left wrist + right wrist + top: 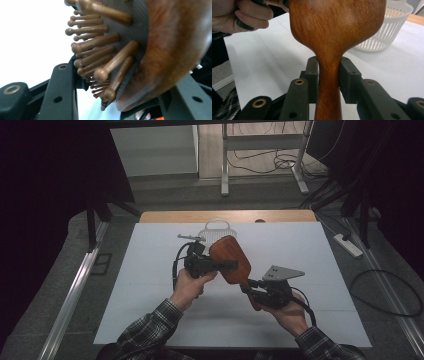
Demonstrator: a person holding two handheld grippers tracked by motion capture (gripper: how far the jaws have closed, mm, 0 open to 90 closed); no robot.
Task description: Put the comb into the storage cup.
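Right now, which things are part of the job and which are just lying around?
In the job:
- wooden hairbrush, held up over the table
- left tool, shut on the brush head
- right tool, shut on the brush handle

Just lying about:
- white basket at the far edge of the white table
- power strip on the floor

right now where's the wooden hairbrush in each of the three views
High view: the wooden hairbrush is at centre, above the white table, between the left gripper and right gripper.
Left gripper view: its head and pins take the upper right, between the jaws.
Right gripper view: its back is at top centre, its handle clamped between the jaws.
Shared landmark: the white basket, at the upper right in the right gripper view.
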